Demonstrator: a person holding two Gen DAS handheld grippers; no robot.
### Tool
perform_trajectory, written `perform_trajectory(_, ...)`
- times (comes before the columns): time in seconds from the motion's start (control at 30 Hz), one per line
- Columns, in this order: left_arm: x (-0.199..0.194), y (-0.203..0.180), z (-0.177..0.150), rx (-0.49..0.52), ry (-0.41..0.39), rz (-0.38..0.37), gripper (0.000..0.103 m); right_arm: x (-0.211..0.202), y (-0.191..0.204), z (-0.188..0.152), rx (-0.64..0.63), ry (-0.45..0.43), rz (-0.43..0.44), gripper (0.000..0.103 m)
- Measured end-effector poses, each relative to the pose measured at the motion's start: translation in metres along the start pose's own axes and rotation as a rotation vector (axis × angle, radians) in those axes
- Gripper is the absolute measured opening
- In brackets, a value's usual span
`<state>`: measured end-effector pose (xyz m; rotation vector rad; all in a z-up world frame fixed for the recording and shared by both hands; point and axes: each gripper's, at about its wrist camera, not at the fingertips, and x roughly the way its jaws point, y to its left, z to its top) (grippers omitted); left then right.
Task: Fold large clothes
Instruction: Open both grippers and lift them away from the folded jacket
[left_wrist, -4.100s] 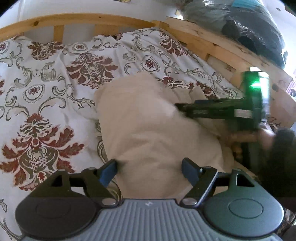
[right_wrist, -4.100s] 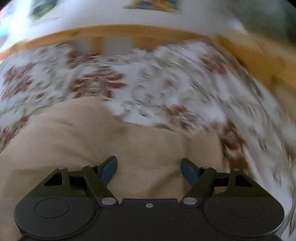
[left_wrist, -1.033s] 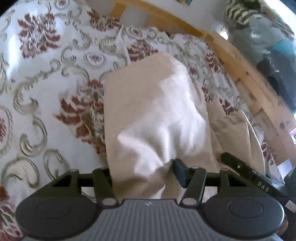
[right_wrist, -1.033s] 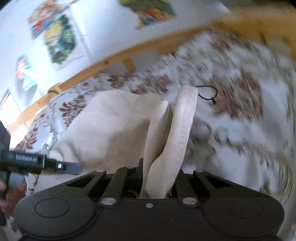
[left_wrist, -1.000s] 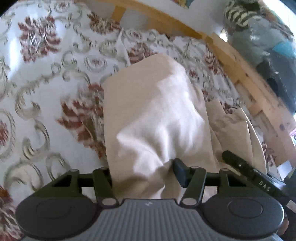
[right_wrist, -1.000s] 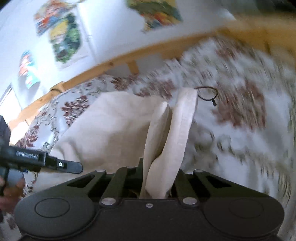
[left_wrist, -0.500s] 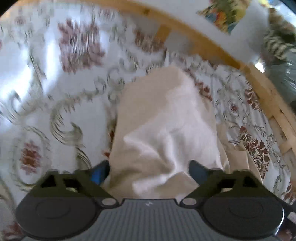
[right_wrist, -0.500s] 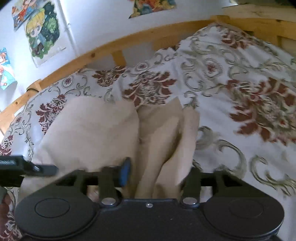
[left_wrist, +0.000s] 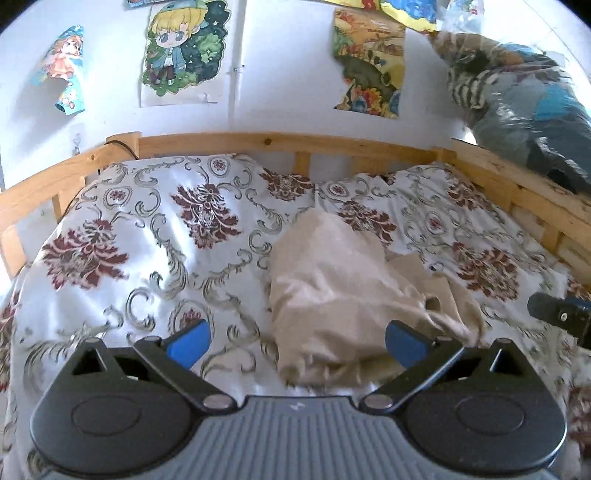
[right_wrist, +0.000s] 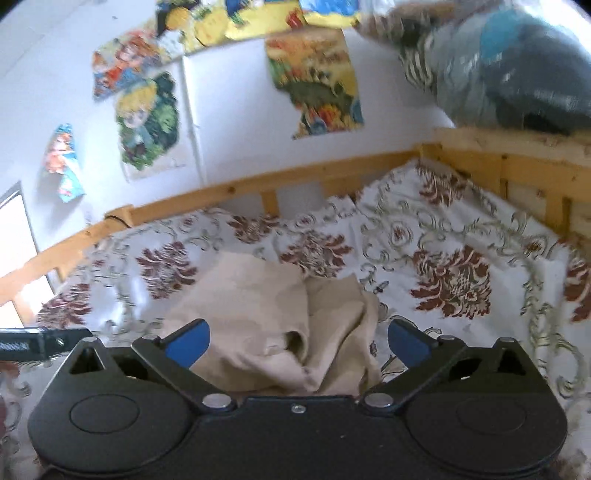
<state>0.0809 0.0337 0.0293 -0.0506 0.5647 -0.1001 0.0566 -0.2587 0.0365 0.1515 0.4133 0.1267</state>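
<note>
Working from my left across: my left gripper (left_wrist: 293, 339) has just been opening and its jaws now stand as wide as they go, blue pads (left_wrist: 188, 341) clear of everything, nothing held; the quilt (left_wrist: 147, 229) shows bare under the left pad. Just ahead of it, and reaching in between the pads only on the right side, lies the garment (left_wrist: 332, 288), a beige bundle on the quilt, roughly in the middle of the bed and well short of the headboard (left_wrist: 266, 142). It sits in a loose lump, not a flat packet, with a rumpled flap (left_wrist: 439, 295) spilling out on its right. Further right, my right gripper (right_wrist: 297, 341) has likewise just been opening and is spread full, empty, with the cloth lying low between and beyond its pads, untouched as far as I can tell. My worry from here: with both grips off, the puffy fold may slump or spring apart by its own stiffness. If I go in again and pinch only the top layer, I would likely drag the bundle askew, and the soft quilt could snag in a jaw.
</note>
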Motion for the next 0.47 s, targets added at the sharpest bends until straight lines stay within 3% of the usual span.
perform_trajectory(0.17, -0.018, 0.011, -0.019, 0.0, -0.004, 0.018, 0.102, -0.029, 0.011, -0.018, -0.032, -0.026, 0.018, 0.102)
perform_trajectory(0.47, -0.015, 0.016, -0.029, -0.004, 0.015, 0.045, 0.102, -0.015, 0.006, -0.033, -0.012, 0.042, 0.002, 0.102)
